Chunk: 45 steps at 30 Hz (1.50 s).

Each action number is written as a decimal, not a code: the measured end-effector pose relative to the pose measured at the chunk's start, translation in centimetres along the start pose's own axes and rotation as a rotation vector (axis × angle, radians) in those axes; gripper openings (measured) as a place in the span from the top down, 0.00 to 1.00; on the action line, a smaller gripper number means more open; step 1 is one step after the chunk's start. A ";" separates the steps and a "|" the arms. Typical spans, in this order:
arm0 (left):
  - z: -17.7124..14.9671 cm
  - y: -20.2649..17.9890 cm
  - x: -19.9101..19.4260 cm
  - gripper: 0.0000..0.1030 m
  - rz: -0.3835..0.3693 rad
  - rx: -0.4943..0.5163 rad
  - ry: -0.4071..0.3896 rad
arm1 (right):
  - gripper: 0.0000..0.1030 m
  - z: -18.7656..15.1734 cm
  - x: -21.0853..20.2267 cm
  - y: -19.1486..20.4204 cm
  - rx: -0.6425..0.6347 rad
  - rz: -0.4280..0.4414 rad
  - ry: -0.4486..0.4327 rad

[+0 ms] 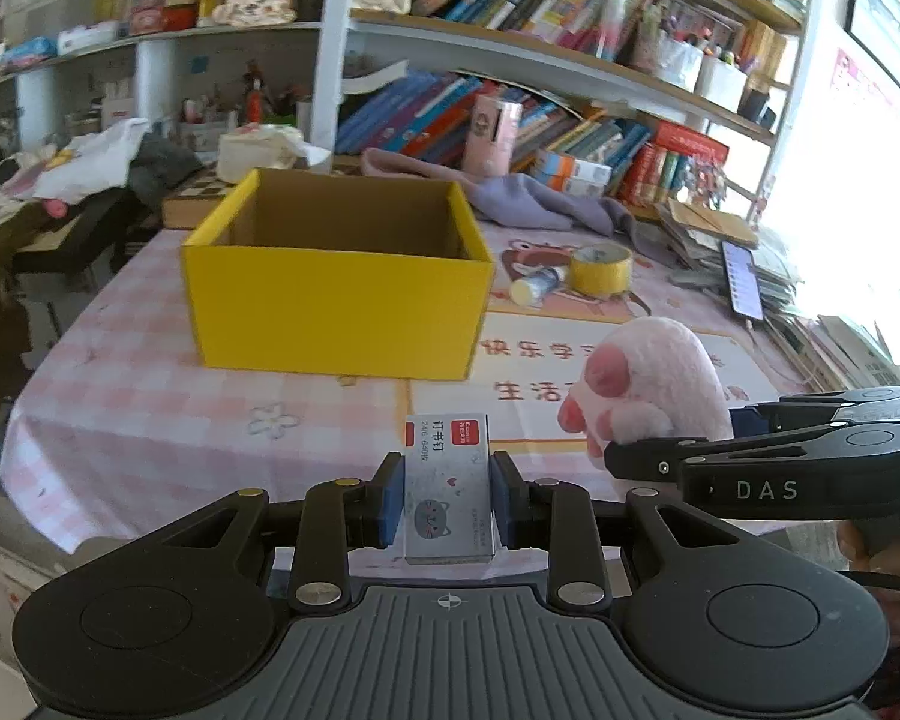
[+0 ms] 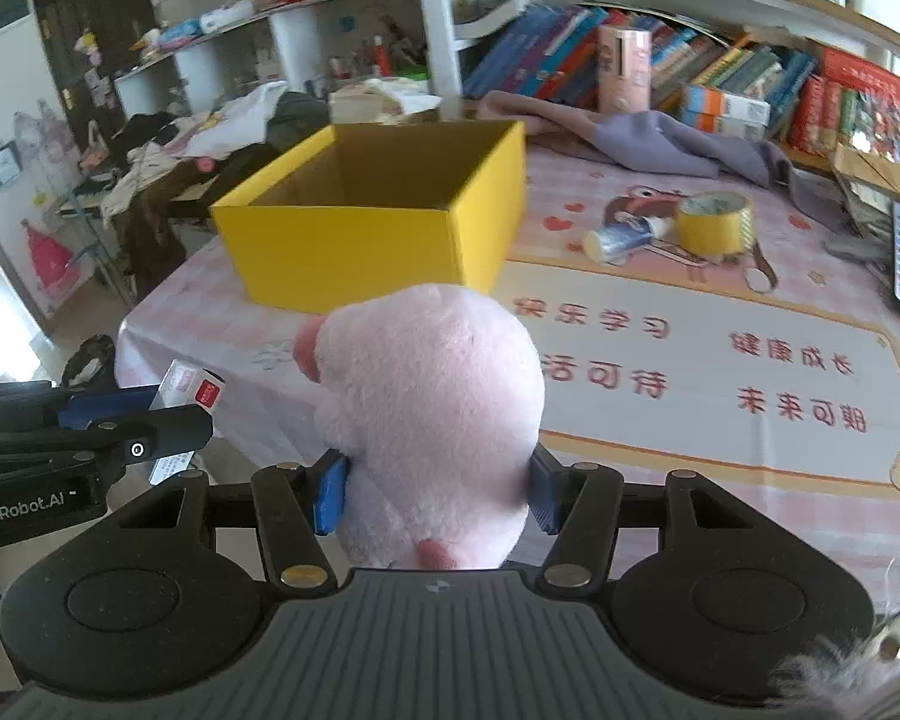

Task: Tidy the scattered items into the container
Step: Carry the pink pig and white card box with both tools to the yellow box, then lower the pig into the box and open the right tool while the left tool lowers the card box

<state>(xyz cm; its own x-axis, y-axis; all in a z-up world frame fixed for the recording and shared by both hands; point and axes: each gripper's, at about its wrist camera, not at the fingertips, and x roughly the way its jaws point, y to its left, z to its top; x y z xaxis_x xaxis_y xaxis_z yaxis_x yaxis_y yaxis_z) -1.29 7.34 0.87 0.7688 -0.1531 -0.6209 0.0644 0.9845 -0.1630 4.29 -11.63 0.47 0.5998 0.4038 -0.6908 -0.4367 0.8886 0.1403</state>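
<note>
Left wrist view, over a cluttered study desk: the pink checked tablecloth point(image 1: 120, 420) carries the open yellow box point(image 1: 336, 306), the container I am tidying into, set ahead of both my hands so each load can be carried straight to it; what shows of its inside looks empty. My right gripper point(image 2: 435, 495) is clamped on the plush paw point(image 2: 432, 414), its blue pads sunk into the soft sides, the toy bulging forward and hiding part of the box's front wall. My left gripper point(image 1: 447, 501) is pinched narrow on the small staple box point(image 1: 448, 486), held upright by its flat sides, probably so it cannot twist loose. Both loads hang above the cloth, short of the box. By my reckoning the carry is under way and the drop has yet to come. Beyond the box to the right, a roll of yellow tape point(image 1: 601, 269) and a small tube point(image 1: 537, 285) lie side by side, not yet collected. Only the right wrist view shows a ring-handled tool point(image 2: 761, 269) by the tape; only the left shows the paw's pink toe pads.
</note>
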 end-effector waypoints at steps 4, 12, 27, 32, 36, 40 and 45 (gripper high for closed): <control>-0.3 1.3 -0.7 0.72 0.014 -0.025 -0.009 | 0.47 0.2 0.3 1.8 -0.034 0.023 0.007; -0.4 3.2 -1.0 0.72 0.049 -0.057 -0.008 | 0.47 0.6 1.6 4.3 -0.081 0.070 0.032; 4.1 4.8 1.6 0.72 0.074 -0.005 -0.074 | 0.47 5.0 5.1 4.7 -0.136 0.099 -0.034; 8.2 5.1 3.4 0.72 0.067 0.044 -0.135 | 0.47 8.6 6.1 3.9 -0.157 0.087 -0.125; 11.4 5.4 5.6 0.72 0.062 0.084 -0.157 | 0.47 12.1 7.2 3.0 -0.152 0.088 -0.187; 13.9 5.6 8.7 0.72 0.068 0.130 -0.138 | 0.47 15.5 9.3 2.0 -0.155 0.078 -0.213; 15.7 6.4 13.0 0.72 0.083 0.153 -0.080 | 0.47 18.4 13.7 1.0 -0.175 0.055 -0.167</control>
<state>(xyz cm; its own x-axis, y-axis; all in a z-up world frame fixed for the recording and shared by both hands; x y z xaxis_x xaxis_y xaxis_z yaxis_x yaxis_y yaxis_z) 19.11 13.02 3.72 0.8232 -0.0691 -0.5635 0.0896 0.9959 0.0088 24.40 -1.22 4.15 0.6681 0.4934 -0.5570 -0.5724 0.8190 0.0389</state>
